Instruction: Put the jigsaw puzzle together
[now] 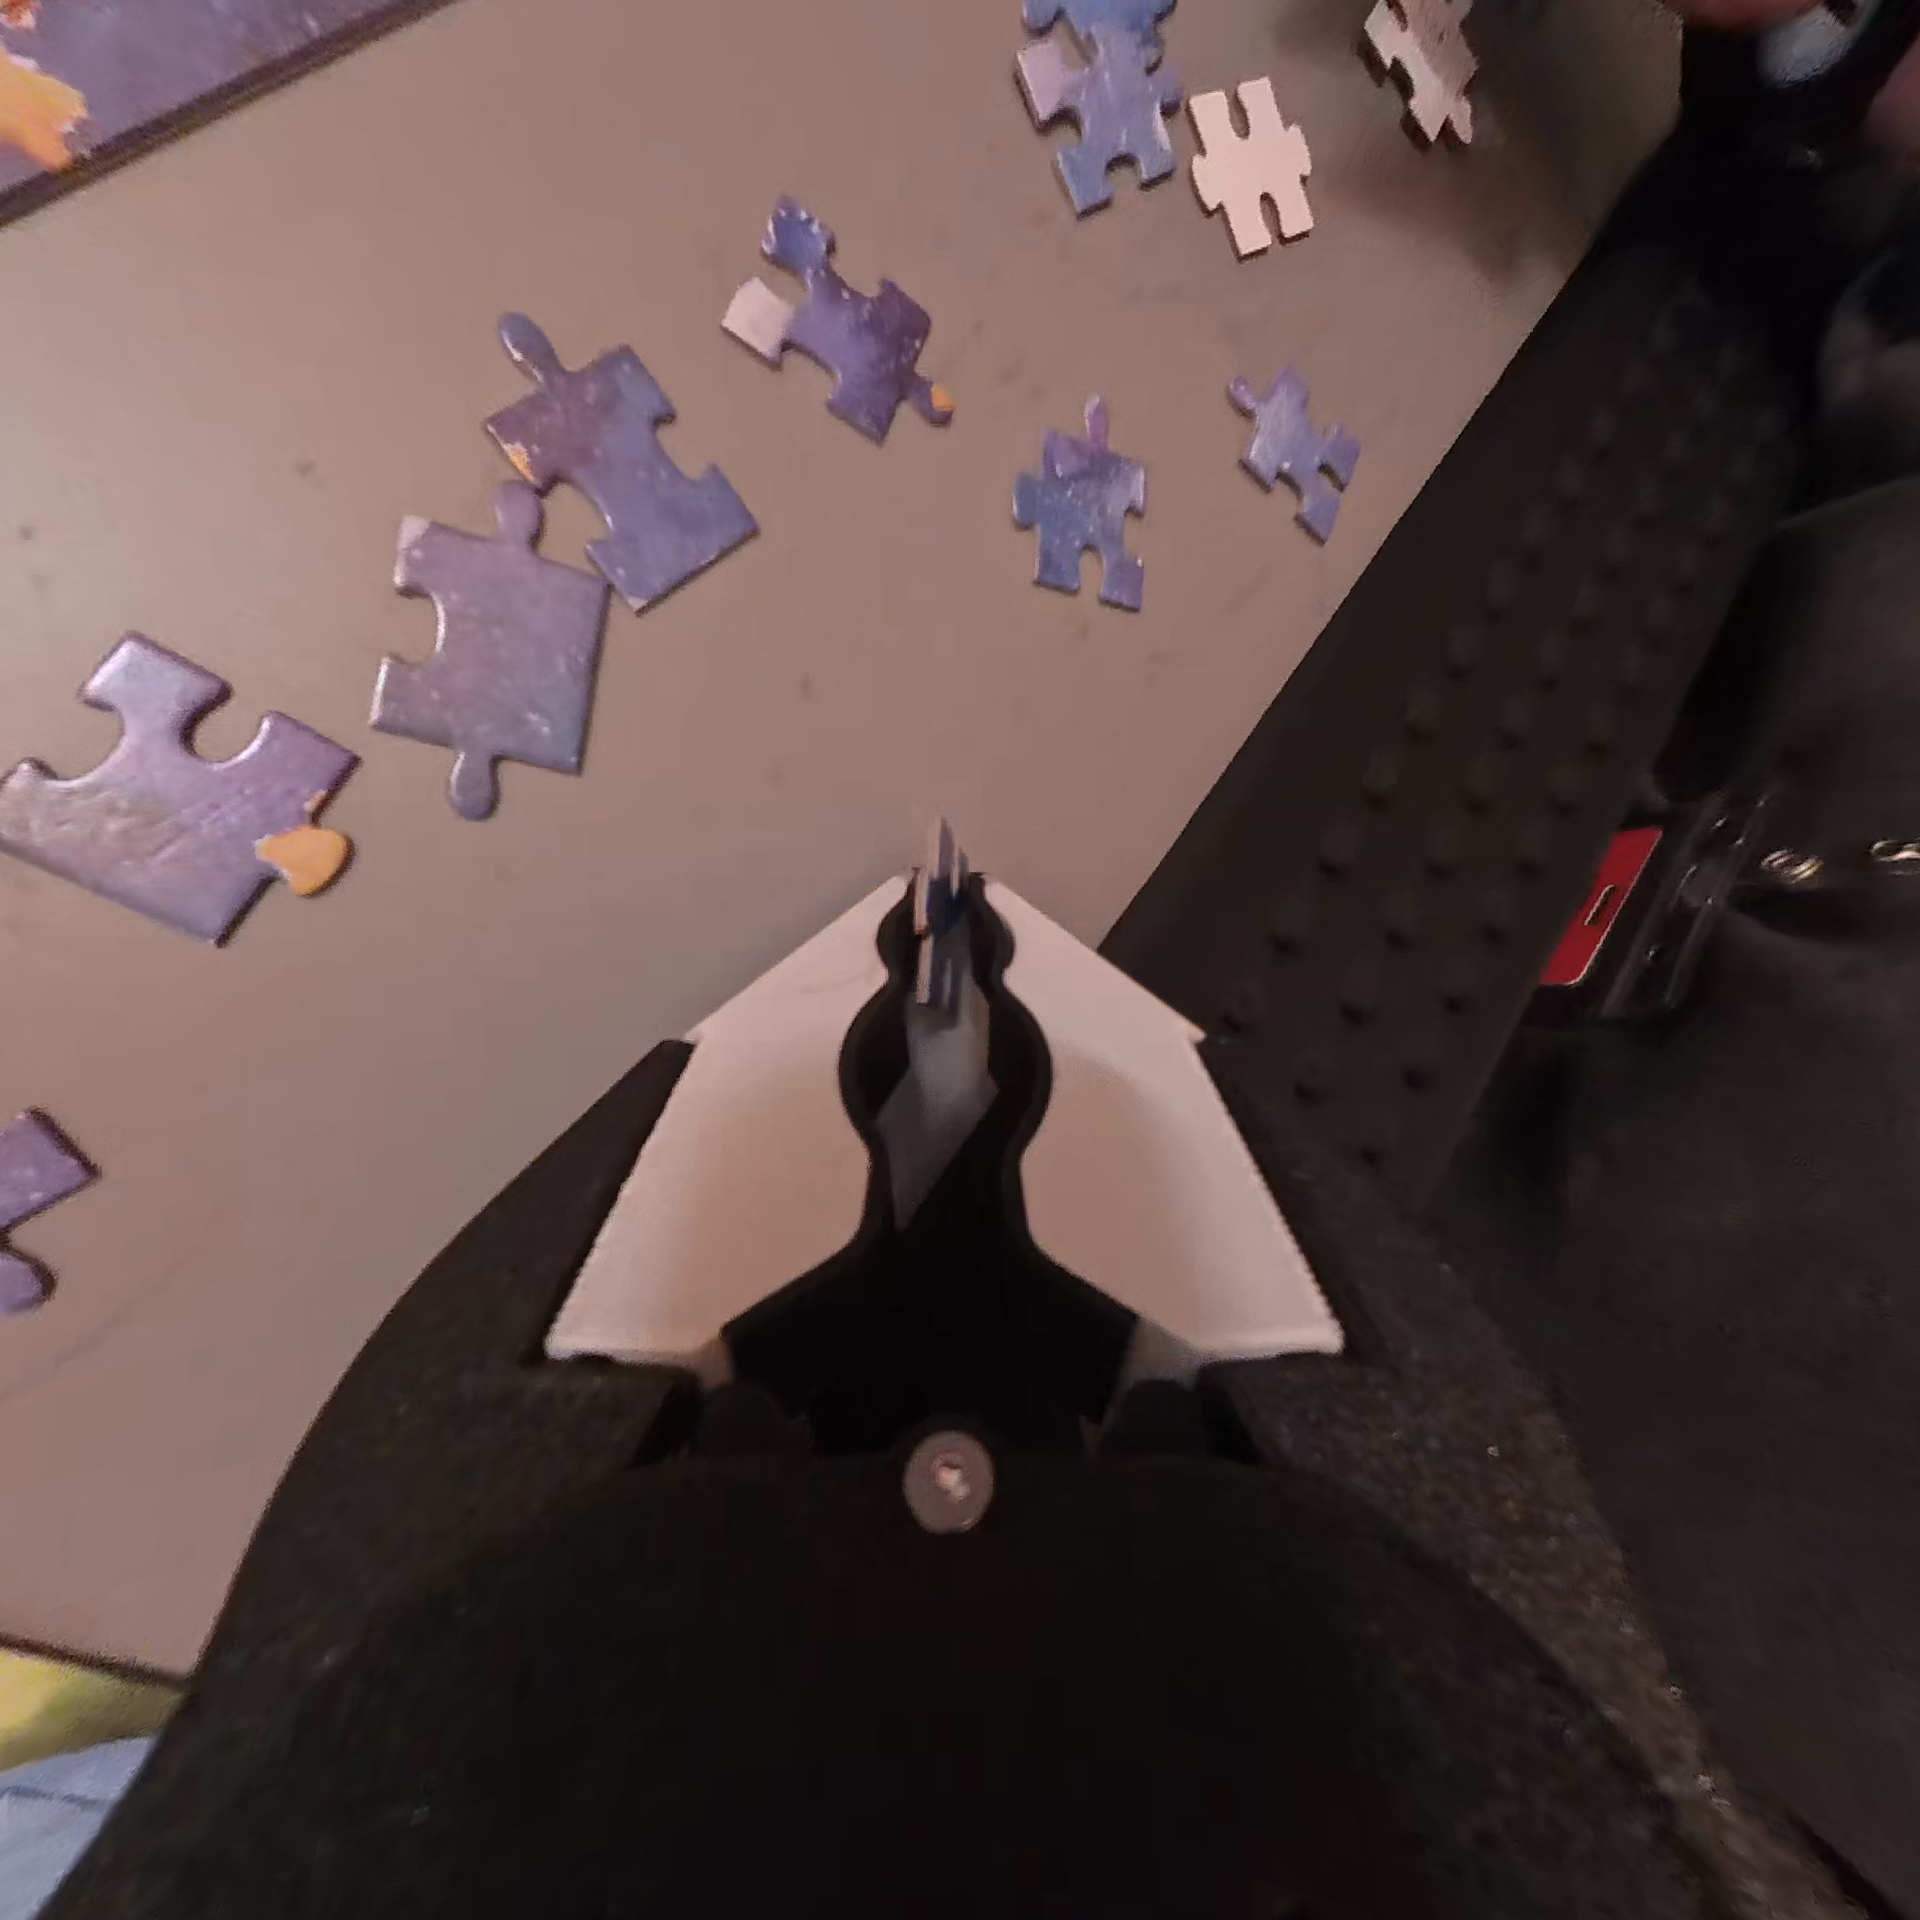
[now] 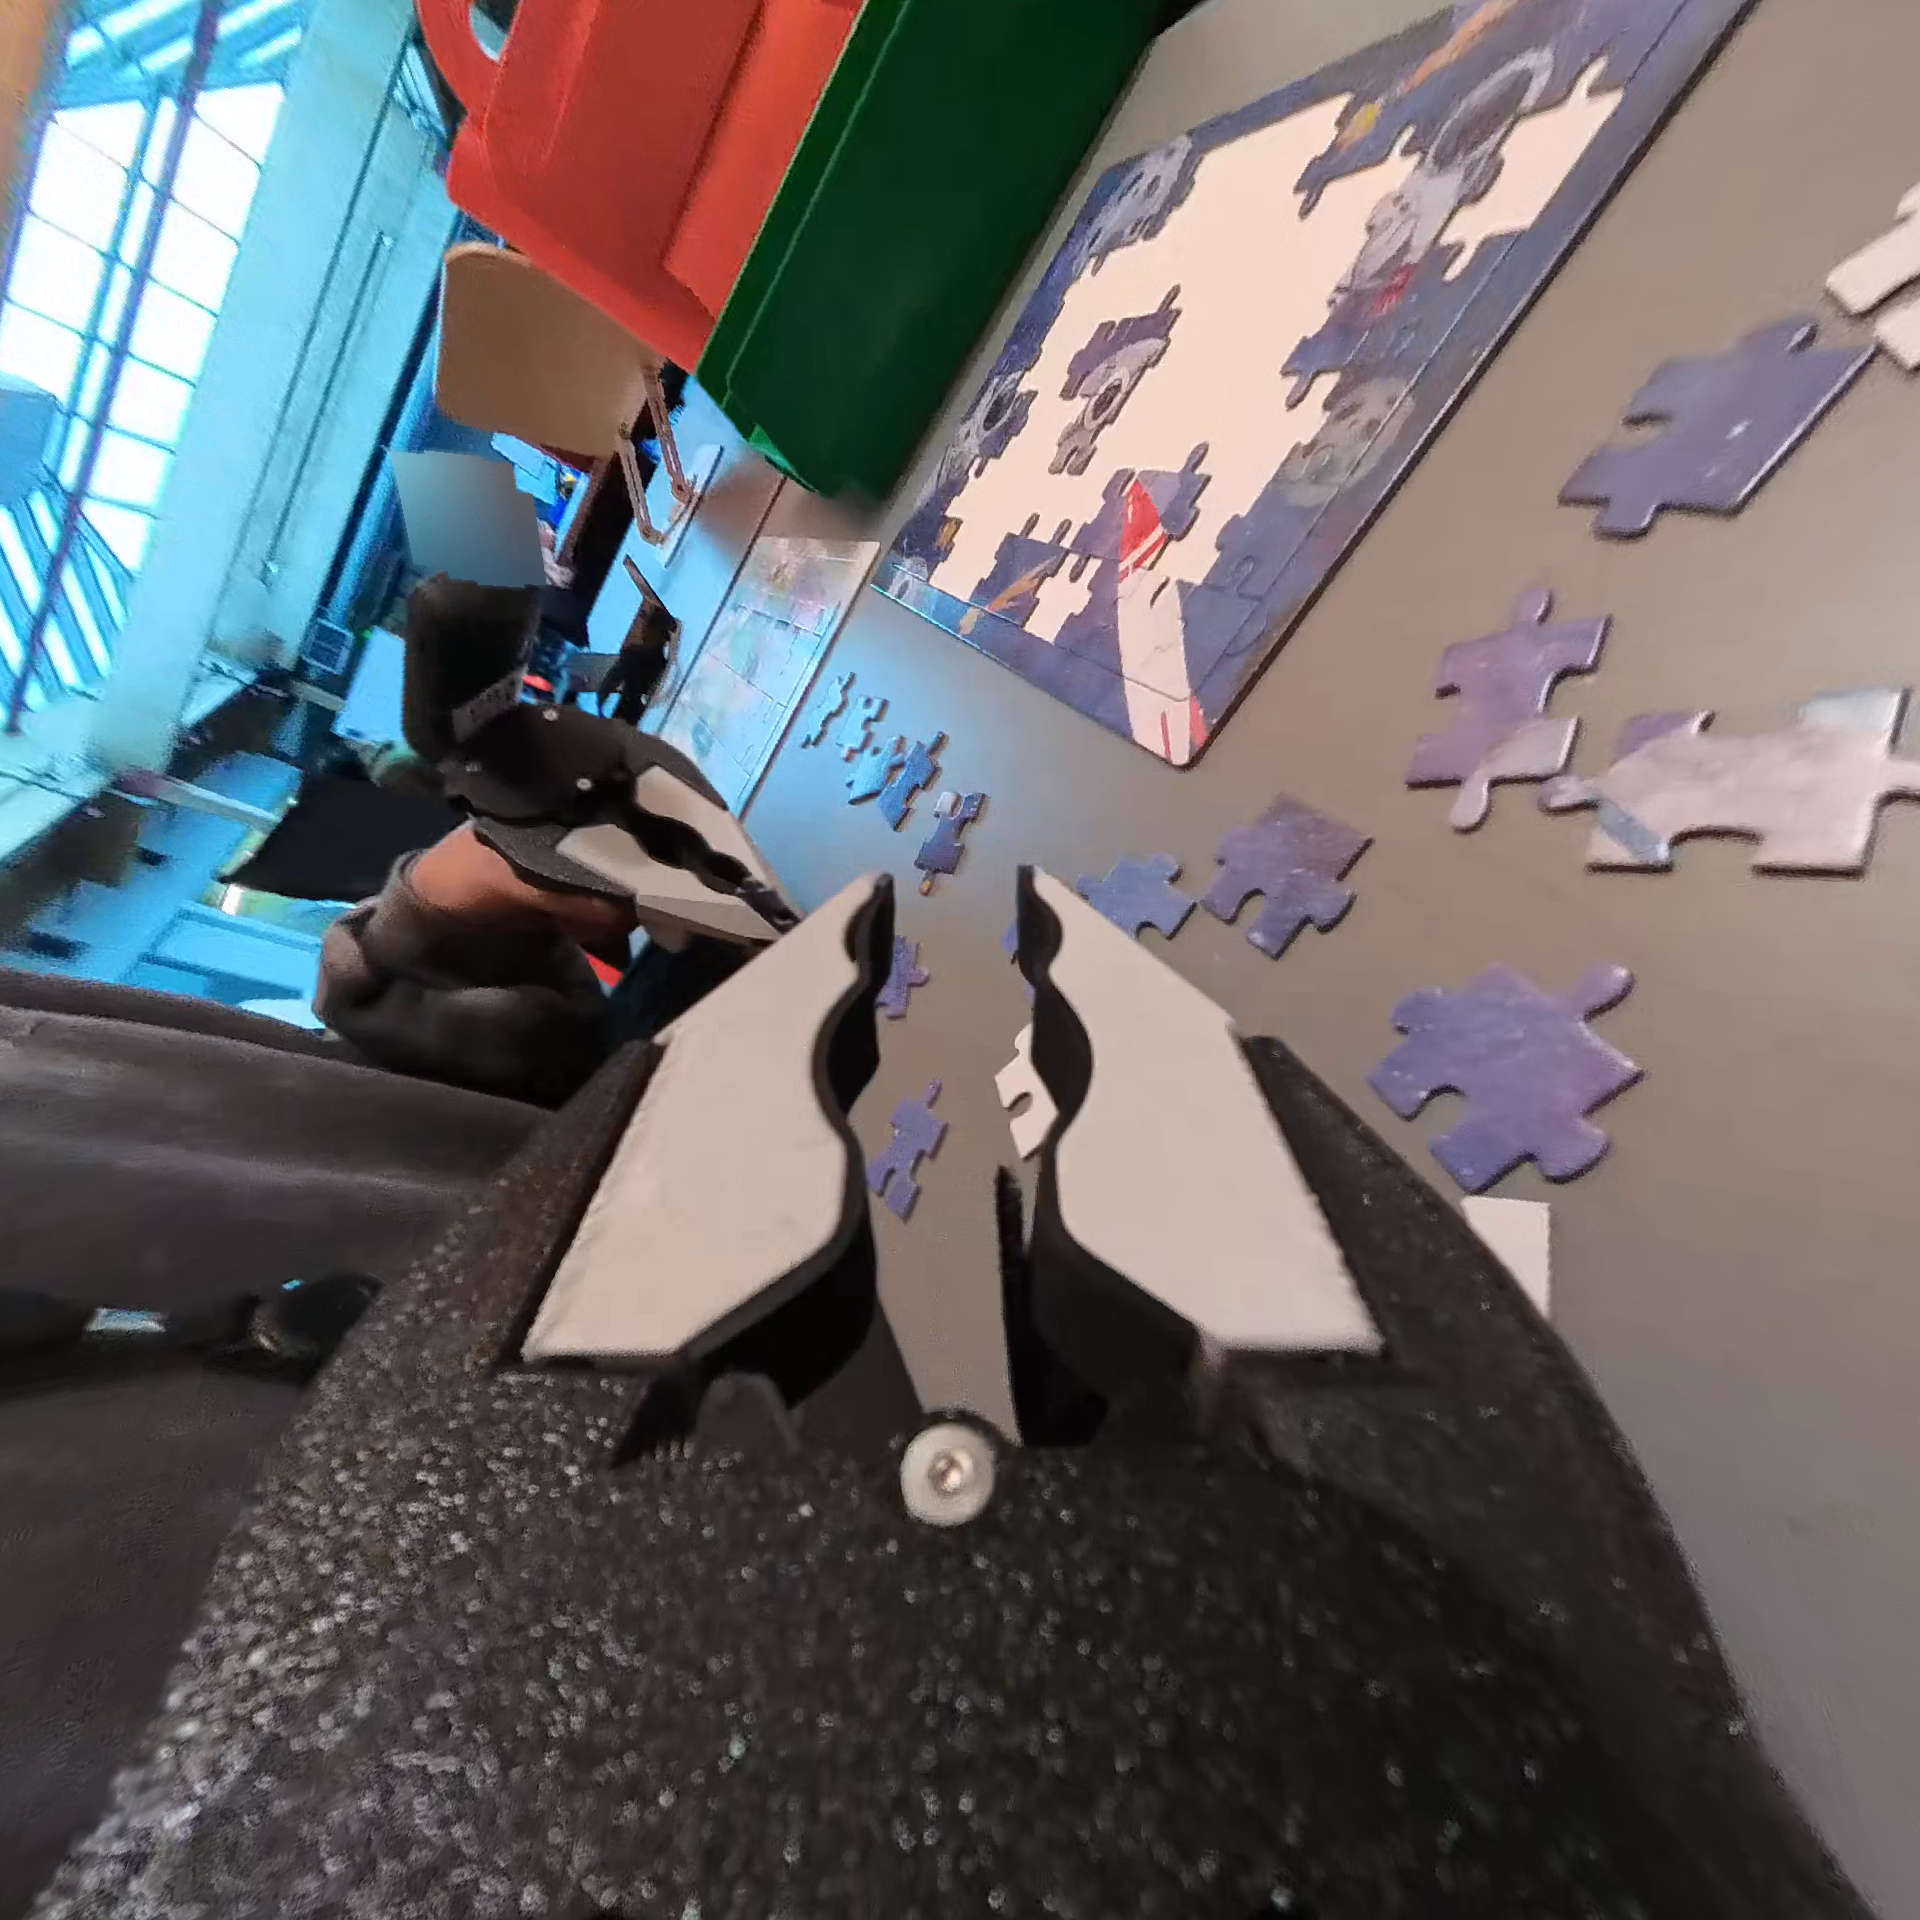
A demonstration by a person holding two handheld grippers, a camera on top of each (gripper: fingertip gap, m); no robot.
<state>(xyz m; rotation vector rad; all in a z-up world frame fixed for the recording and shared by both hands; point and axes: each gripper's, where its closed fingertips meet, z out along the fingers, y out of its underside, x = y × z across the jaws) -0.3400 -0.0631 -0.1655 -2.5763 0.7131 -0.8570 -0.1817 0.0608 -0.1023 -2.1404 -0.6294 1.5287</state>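
Jaws of the left gripper (image 1: 943, 883) are clenched edge-on around a blue puzzle piece (image 1: 940, 914), held just above the grey tabletop (image 1: 852, 644) near its front edge. Jaws of the right gripper (image 2: 956, 883) stand parted with nothing between them, hovering over the loose pieces (image 2: 1507, 1070). From the right wrist view, the puzzle board (image 2: 1226, 436) lies farther back beside a green box (image 2: 883, 260), with its border mostly filled and a large white middle bare.

Judging from this, the step in hand is carrying the held piece to the board. To do it well, I would tip the piece flat before it reaches the frame, match its tabs to a gap, and let the empty right gripper press it home.
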